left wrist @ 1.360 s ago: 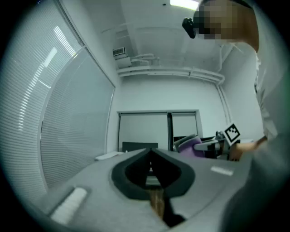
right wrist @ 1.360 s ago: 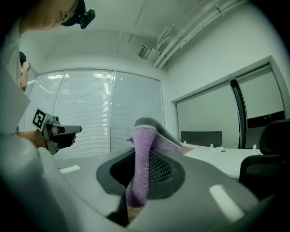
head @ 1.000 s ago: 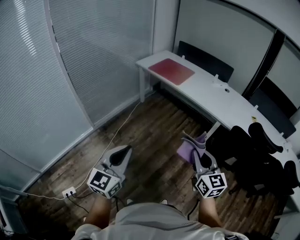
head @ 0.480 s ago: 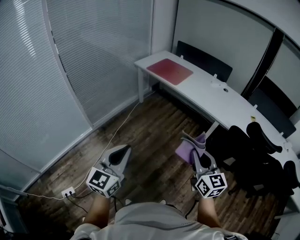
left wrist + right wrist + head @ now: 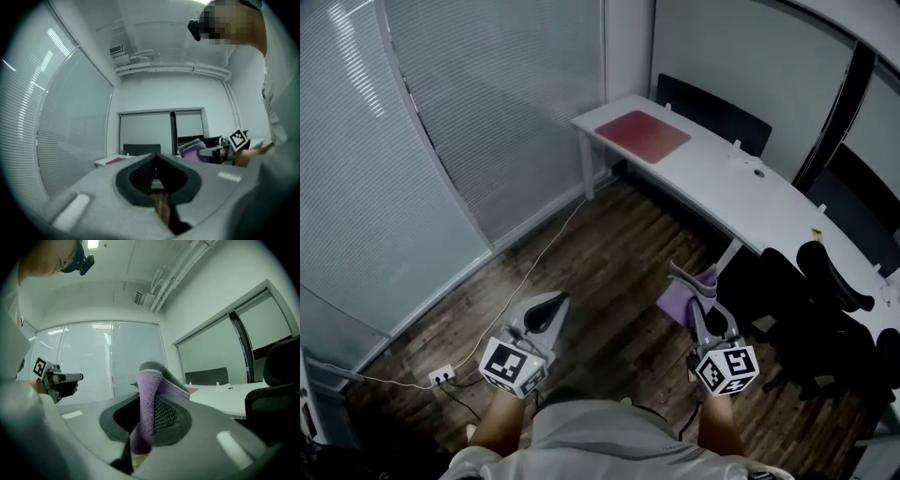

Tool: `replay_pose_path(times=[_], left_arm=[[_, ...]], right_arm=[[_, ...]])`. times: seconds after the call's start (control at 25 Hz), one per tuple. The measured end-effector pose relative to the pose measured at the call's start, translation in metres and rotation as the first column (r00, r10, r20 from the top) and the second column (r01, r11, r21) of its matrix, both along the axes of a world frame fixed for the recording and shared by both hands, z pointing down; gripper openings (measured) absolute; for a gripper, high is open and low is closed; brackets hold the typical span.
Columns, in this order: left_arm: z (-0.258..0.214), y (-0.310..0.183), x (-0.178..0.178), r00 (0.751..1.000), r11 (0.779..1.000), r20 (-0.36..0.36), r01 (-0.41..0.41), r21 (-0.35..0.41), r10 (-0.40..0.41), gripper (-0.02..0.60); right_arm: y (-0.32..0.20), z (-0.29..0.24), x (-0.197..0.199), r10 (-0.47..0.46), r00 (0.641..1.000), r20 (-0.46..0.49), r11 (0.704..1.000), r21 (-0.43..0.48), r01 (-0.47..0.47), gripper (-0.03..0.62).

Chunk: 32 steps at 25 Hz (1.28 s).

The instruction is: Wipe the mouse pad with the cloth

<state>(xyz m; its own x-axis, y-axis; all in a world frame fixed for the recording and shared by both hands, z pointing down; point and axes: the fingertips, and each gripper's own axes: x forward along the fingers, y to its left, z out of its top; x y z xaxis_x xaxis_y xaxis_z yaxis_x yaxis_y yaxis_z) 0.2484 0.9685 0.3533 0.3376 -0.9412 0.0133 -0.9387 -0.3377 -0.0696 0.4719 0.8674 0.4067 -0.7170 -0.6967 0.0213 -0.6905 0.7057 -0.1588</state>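
The red mouse pad (image 5: 642, 136) lies flat at the far left end of a long white desk (image 5: 727, 192), well ahead of both grippers. Over the wooden floor, my right gripper (image 5: 682, 277) is shut on a purple cloth (image 5: 674, 303) with a grey backing. In the right gripper view the cloth (image 5: 146, 401) stands up between the jaws and folds over at the top. My left gripper (image 5: 554, 303) is shut with nothing in it, level with the right one. The left gripper view shows the mouse pad (image 5: 115, 161) small and far off.
Black office chairs (image 5: 811, 305) crowd the right side by the desk, and another chair (image 5: 712, 111) stands behind it. A glass wall with blinds (image 5: 441, 141) runs along the left. A floor socket (image 5: 441, 377) and its cable (image 5: 539, 258) lie on the wooden floor.
The head view has shifted slightly, and the desk sits a little differently in frame. Both grippers keep their pose and the cloth stays clamped.
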Motion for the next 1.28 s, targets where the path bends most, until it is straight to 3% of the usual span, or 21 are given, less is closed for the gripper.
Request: replay_pose_path(times=[0.32, 0.6, 0.84, 1.28], left_arm=[[0.013, -0.041, -0.008, 0.998, 0.997, 0.008, 0.055, -0.061, -0.055, 0.002], [0.021, -0.117, -0.038, 1.0, 0.999, -0.016, 0.01, -0.053, -0.01, 0.003], [0.021, -0.19, -0.106, 0.998, 0.999, -0.055, -0.023, -0.045, 0.02, 0.003], [0.025, -0.273, -0.283, 0.998, 0.999, -0.051, 0.023, -0.034, -0.024, 0.003]], right_arm=[[-0.043, 0.038, -0.009, -0.042, 0.998, 0.042, 0.994, -0.1, 0.046, 0.048], [-0.114, 0.036, -0.034, -0.006, 1.0, -0.013, 0.995, -0.096, 0.005, 0.049], [-0.18, 0.016, -0.094, 0.03, 0.997, -0.068, 0.997, -0.068, -0.035, 0.049], [-0.268, -0.018, -0.27, 0.041, 0.99, -0.137, 0.999, 0.025, -0.038, 0.049]])
